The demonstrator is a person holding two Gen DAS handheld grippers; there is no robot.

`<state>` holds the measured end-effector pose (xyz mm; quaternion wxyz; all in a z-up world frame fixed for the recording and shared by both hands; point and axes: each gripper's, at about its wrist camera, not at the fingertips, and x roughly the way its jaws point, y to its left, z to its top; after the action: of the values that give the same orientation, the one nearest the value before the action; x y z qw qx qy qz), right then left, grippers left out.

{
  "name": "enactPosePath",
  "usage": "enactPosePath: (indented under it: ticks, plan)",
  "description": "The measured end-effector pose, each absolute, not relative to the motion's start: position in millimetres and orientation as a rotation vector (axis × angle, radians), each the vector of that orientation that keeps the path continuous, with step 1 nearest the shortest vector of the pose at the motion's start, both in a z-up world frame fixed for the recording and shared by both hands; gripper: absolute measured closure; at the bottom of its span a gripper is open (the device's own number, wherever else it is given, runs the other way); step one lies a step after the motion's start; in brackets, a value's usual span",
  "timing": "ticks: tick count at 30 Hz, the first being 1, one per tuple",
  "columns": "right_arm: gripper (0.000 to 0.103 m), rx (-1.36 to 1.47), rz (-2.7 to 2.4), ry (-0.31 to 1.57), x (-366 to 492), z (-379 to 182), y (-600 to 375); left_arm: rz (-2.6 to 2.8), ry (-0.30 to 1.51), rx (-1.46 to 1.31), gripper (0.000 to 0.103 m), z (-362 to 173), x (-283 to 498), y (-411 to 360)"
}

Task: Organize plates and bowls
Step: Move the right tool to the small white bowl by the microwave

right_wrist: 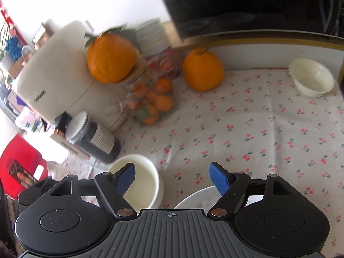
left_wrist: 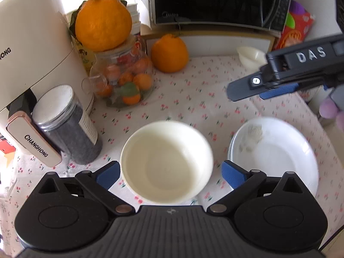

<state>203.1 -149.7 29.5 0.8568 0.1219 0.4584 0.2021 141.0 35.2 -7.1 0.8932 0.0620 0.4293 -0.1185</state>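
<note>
A cream bowl (left_wrist: 166, 161) stands on the cherry-print tablecloth (left_wrist: 193, 99), framed by the blue pads of my left gripper (left_wrist: 171, 175), which is wide open above it with neither pad pressing on the rim. Just right of it lies a stack of white plates (left_wrist: 273, 157). My right gripper (left_wrist: 247, 88) hovers over the cloth beyond the plates. In the right wrist view the right gripper (right_wrist: 173, 178) is open and holds nothing, with the cream bowl (right_wrist: 146, 185) under its left finger and a white plate's rim (right_wrist: 193, 200) below. A smaller cream bowl (right_wrist: 311, 80) sits at the far right.
A cream appliance (left_wrist: 32, 53) and a dark jar (left_wrist: 64, 124) stand at the left. A glass jar of small oranges (left_wrist: 122, 81) carries a big orange (left_wrist: 103, 21), with another orange (left_wrist: 169, 53) beside it. A black microwave (left_wrist: 215, 0) fills the back.
</note>
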Motion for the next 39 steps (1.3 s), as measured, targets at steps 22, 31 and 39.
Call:
enactPosePath:
  ticks: [22,31,39]
  plan:
    - [0.013,0.461,0.244,0.884,259.3,7.8,-283.2,-0.298,0.807,0.185,0.001,16.1,206.7,-63.0]
    - [0.013,0.532,0.129,0.868,293.2,-20.5,-320.9,-0.334,0.771,0.291,0.001,-4.0,252.2,-104.6]
    - [0.013,0.611,0.073,0.823,316.3,-36.8,-346.7,-0.391,0.762,0.354,0.001,-32.7,292.9,-129.6]
